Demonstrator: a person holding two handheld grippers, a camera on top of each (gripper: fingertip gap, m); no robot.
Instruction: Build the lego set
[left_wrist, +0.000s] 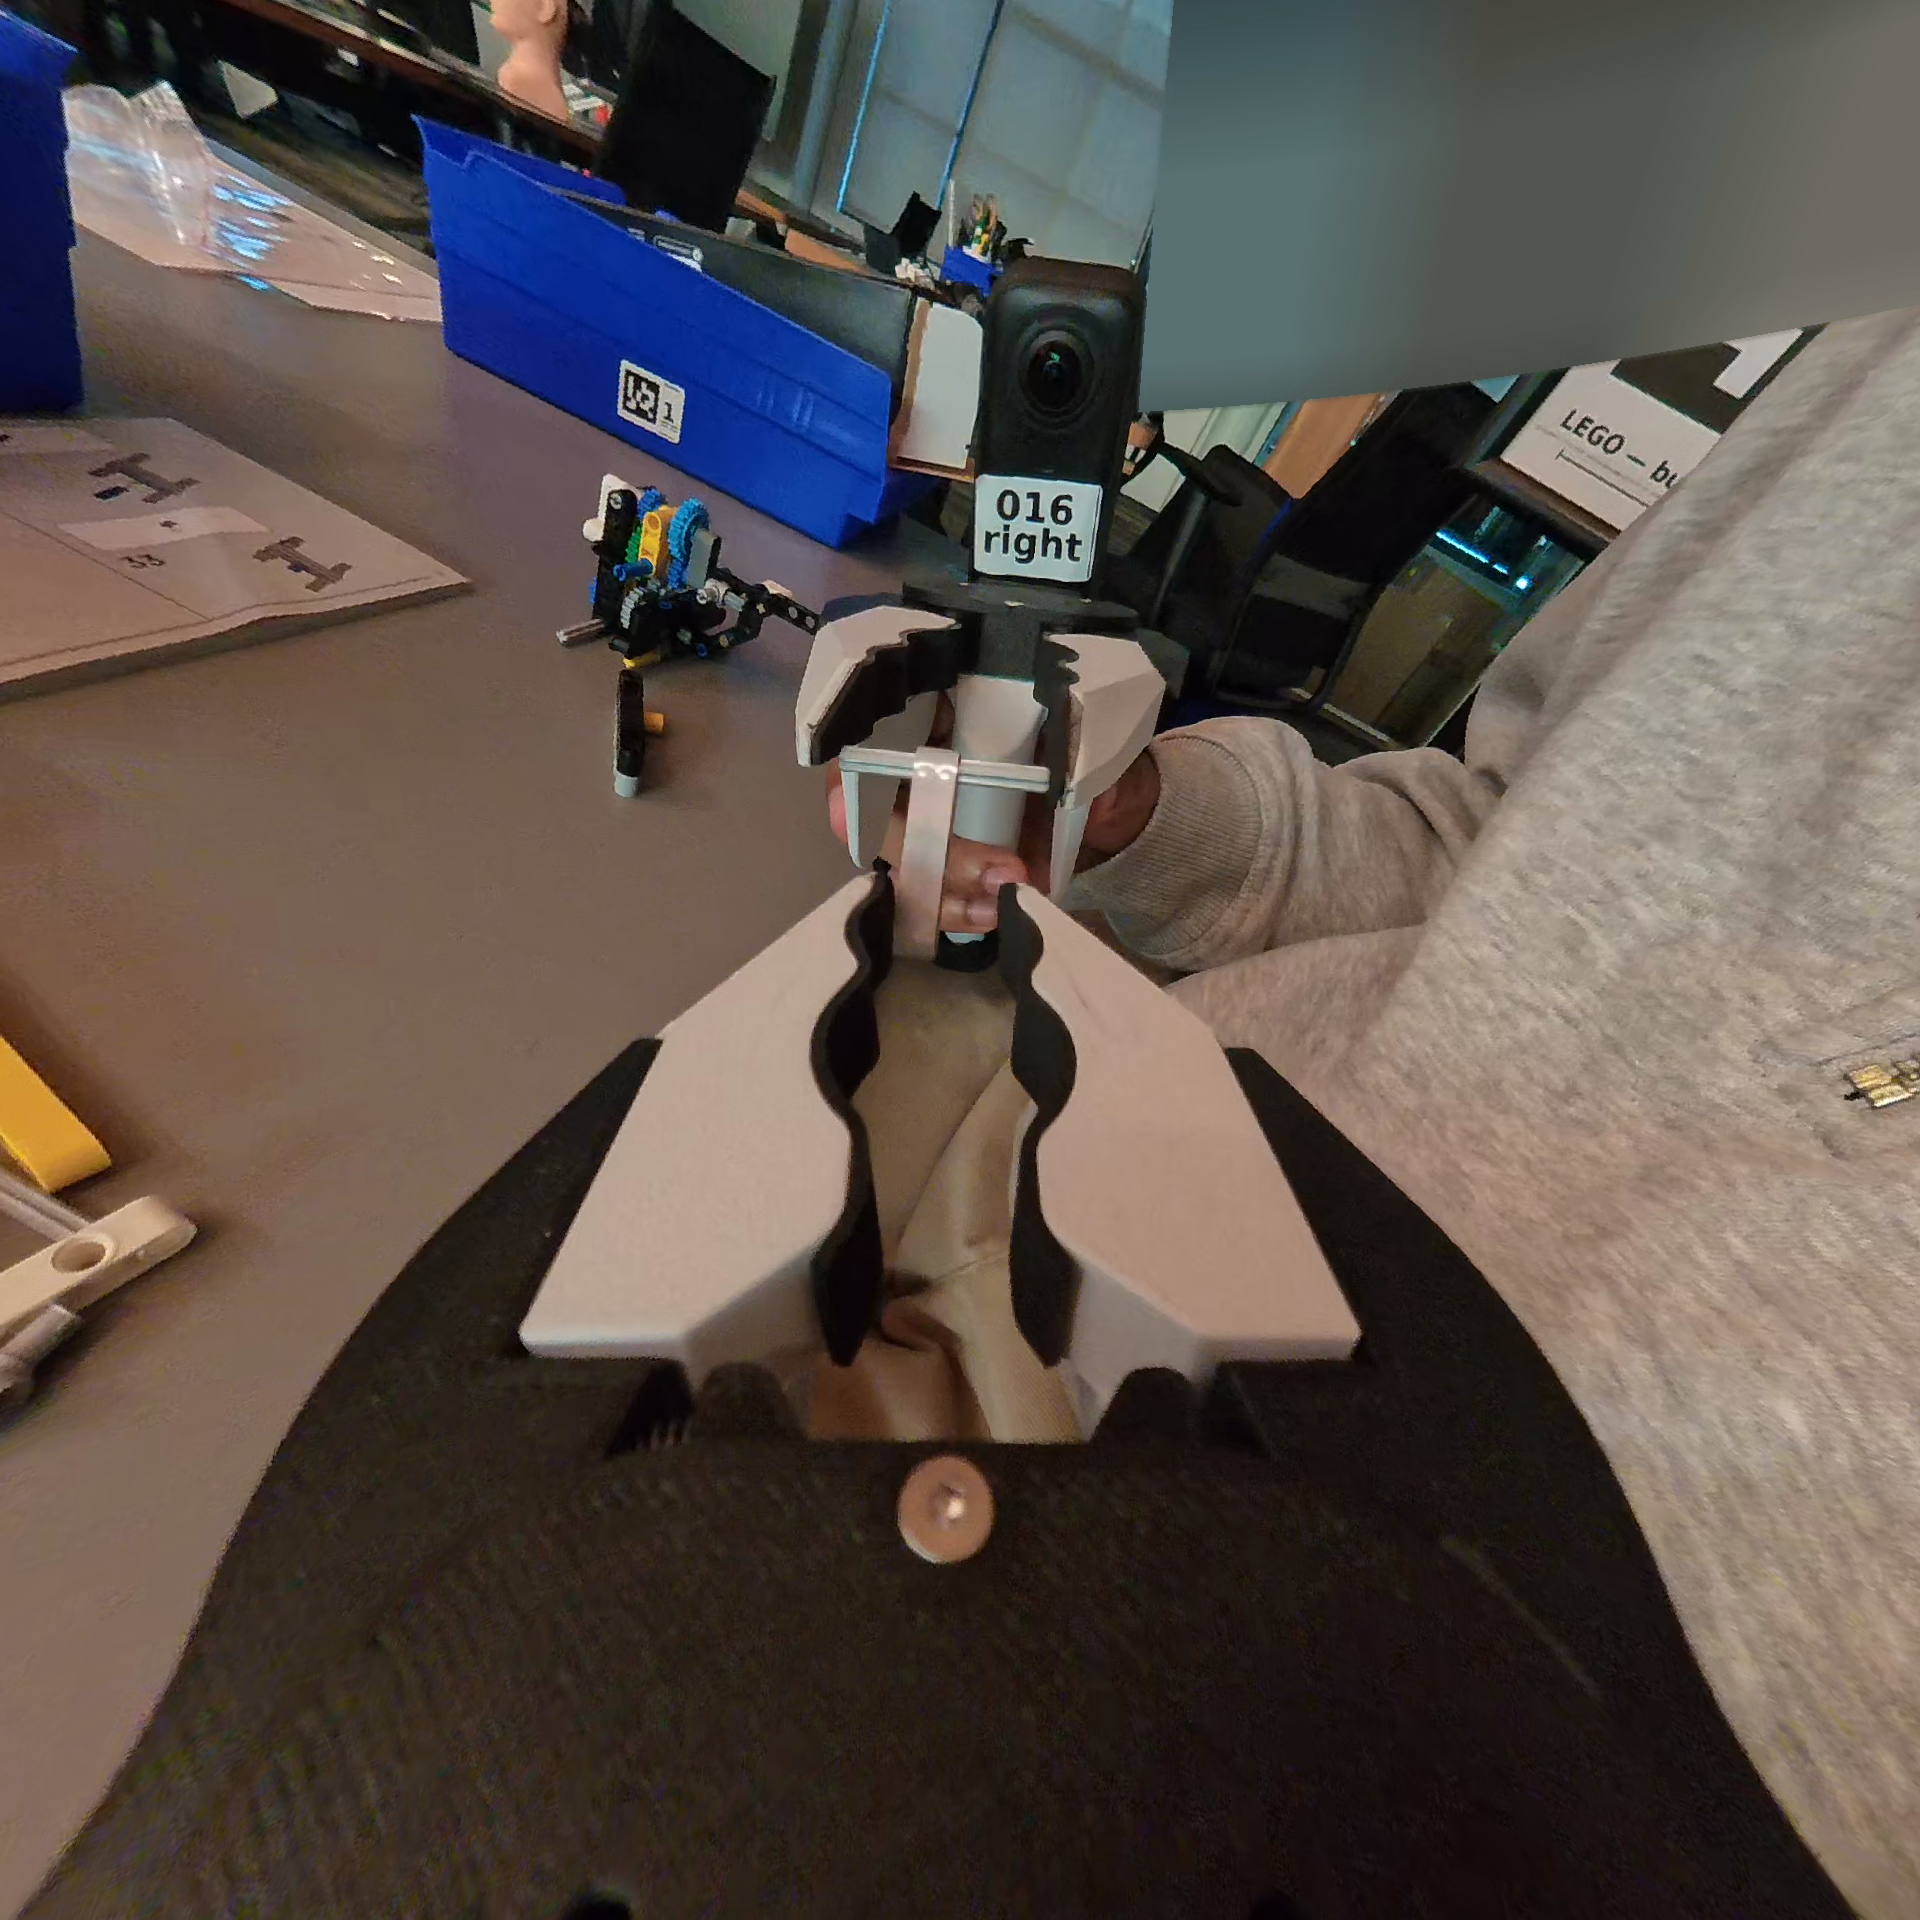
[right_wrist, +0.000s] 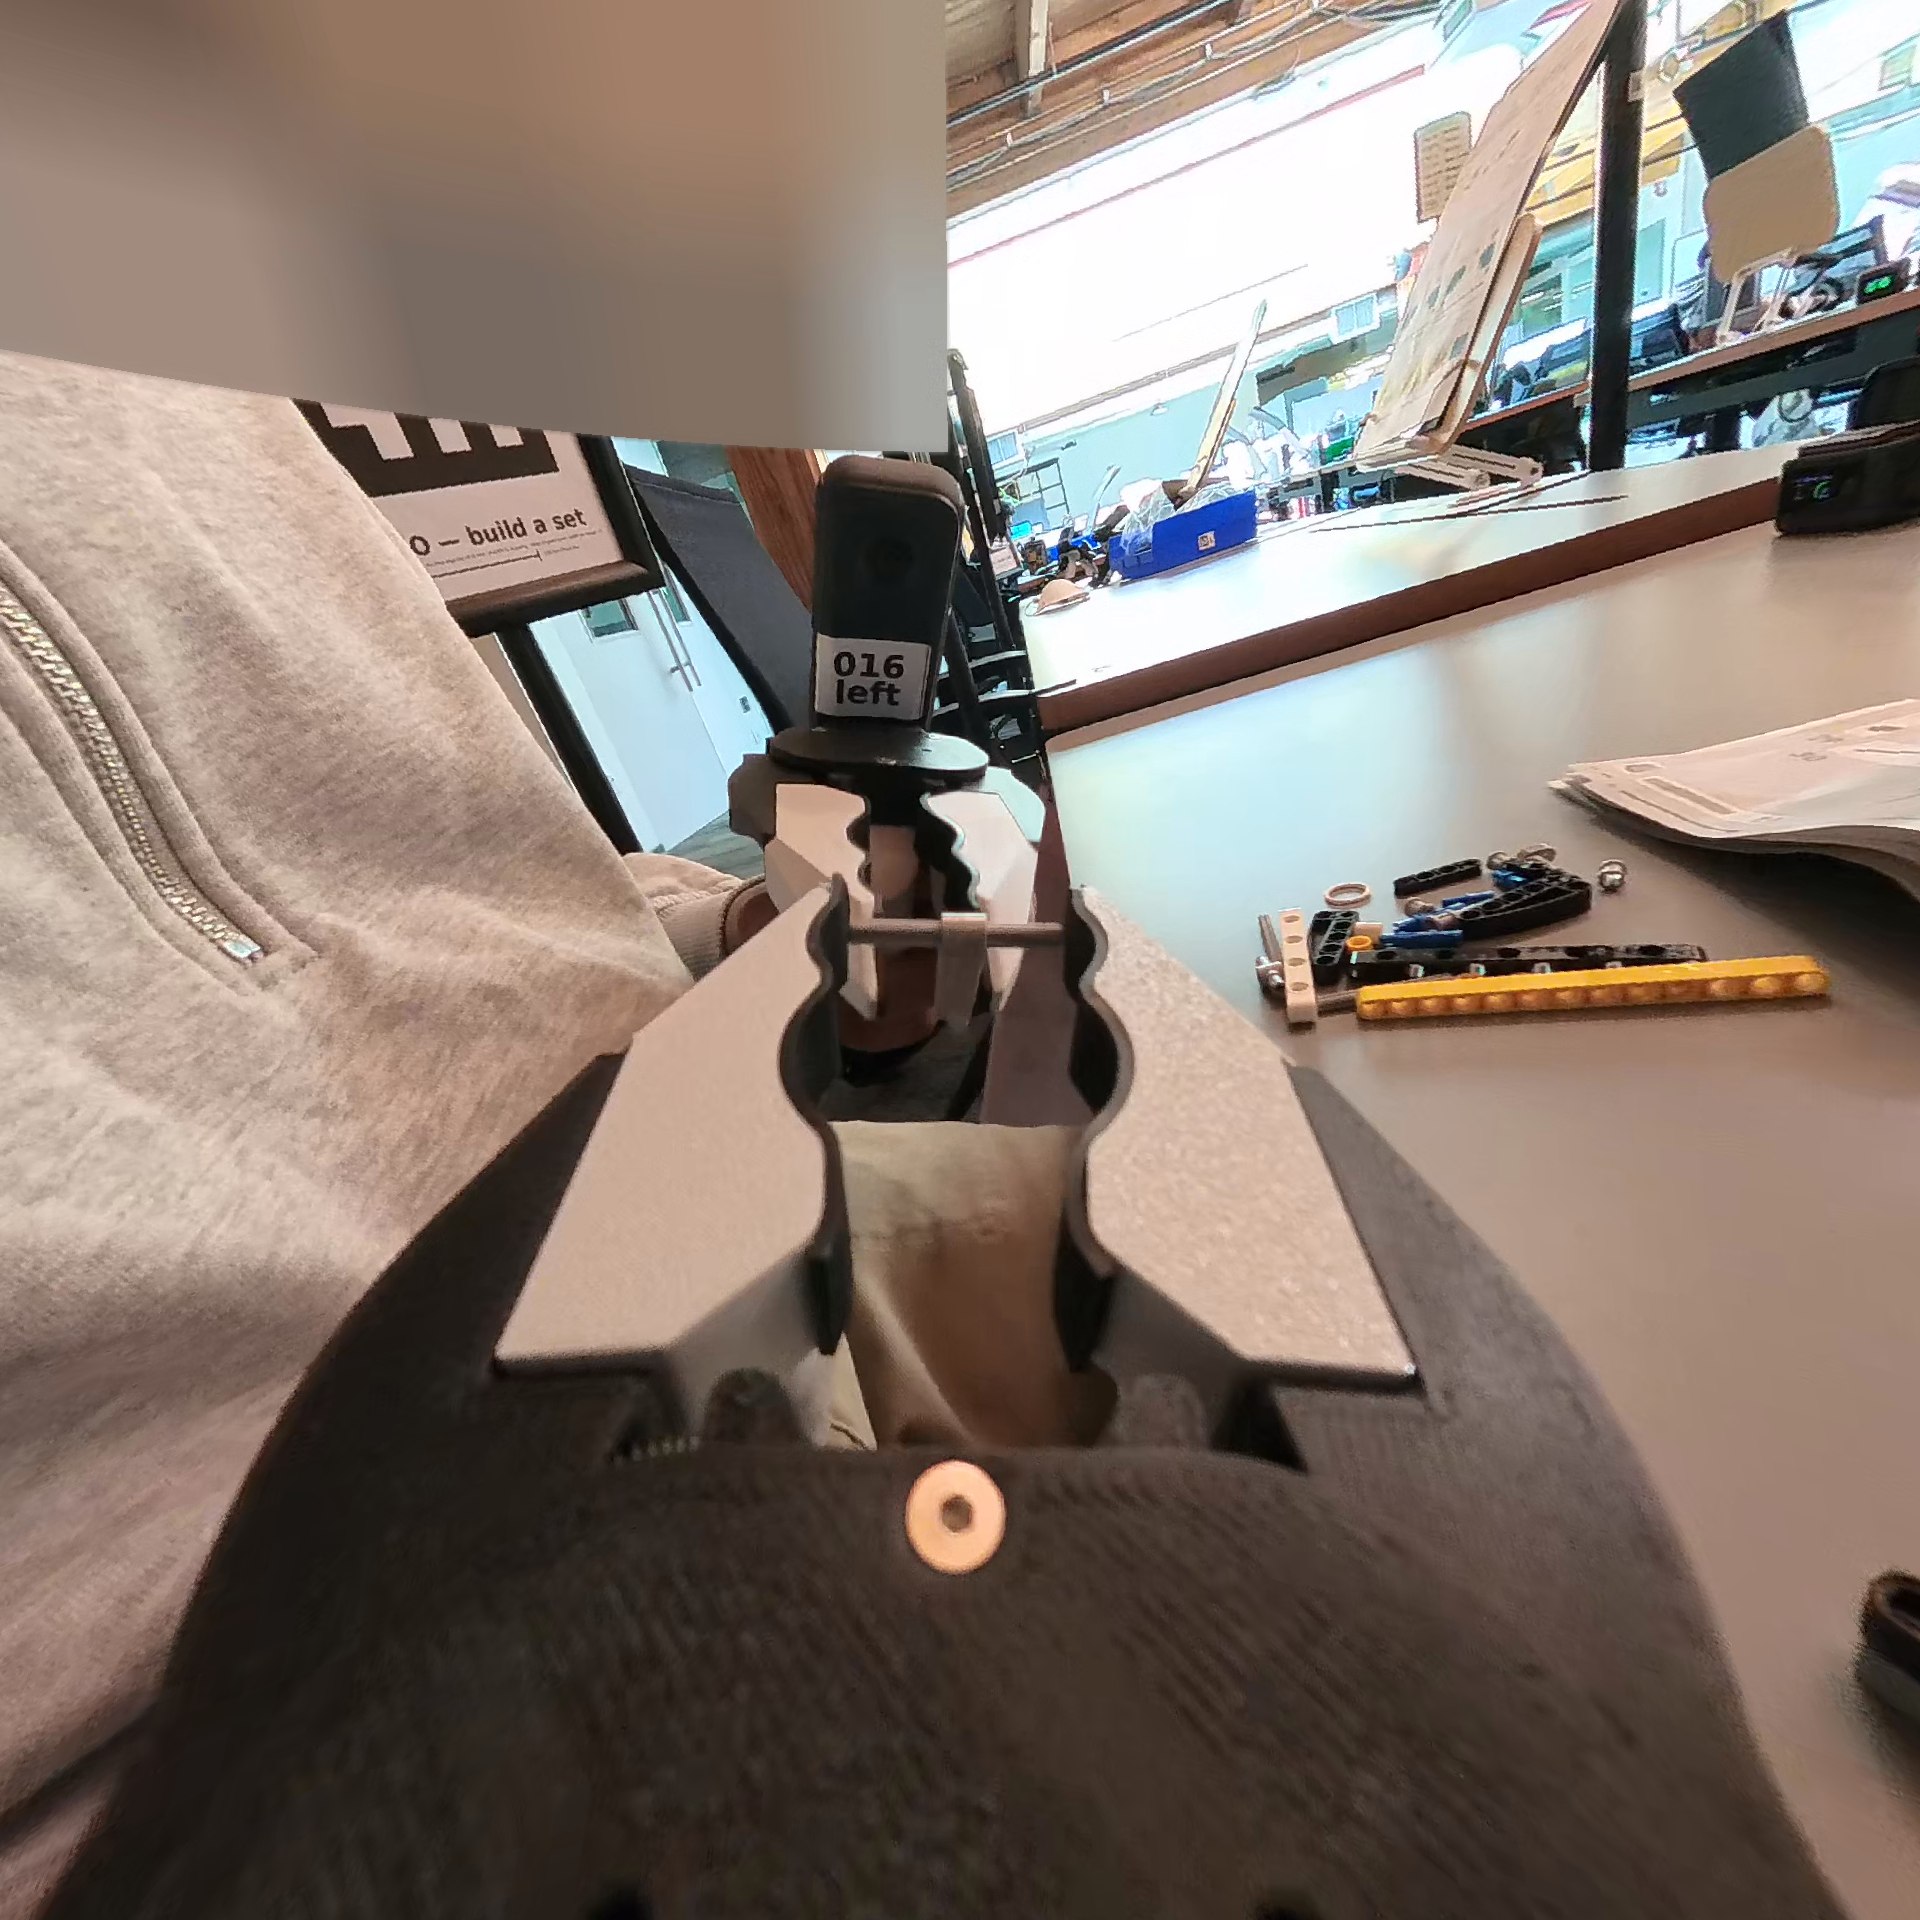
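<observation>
Small grey axle (right_wrist: 904, 931) with a pale connector (right_wrist: 962, 951) threaded on it is hanging in the air just off the bench's near edge, in front of the person's grey sweatshirt (right_wrist: 260, 935). Right gripper (right_wrist: 956, 920) is clamping the axle end to end between its fingers. Left gripper (left_wrist: 945, 894) is facing it with its tips on either side of the connector's lower end; cannot tell whether it is actually pinching. Judging the pair light, rigid and slick plastic, the connector likely sliding or spinning on the axle, so taking the connector by its flat sides looks best. Half-built model (left_wrist: 665, 582) is sitting toward the bench's far edge beside a blue bin (left_wrist: 665, 312), with a short black piece (left_wrist: 629, 727) lying just in front of it. Loose parts (right_wrist: 1455, 925) and a long yellow beam (right_wrist: 1590, 987) are lying further along the bench, near the instruction booklet (right_wrist: 1766, 779). Connector's holes and the axle's ends are hiding behind the fingers; another yellow piece (left_wrist: 42, 1122) is getting cut off at the frame edge.
</observation>
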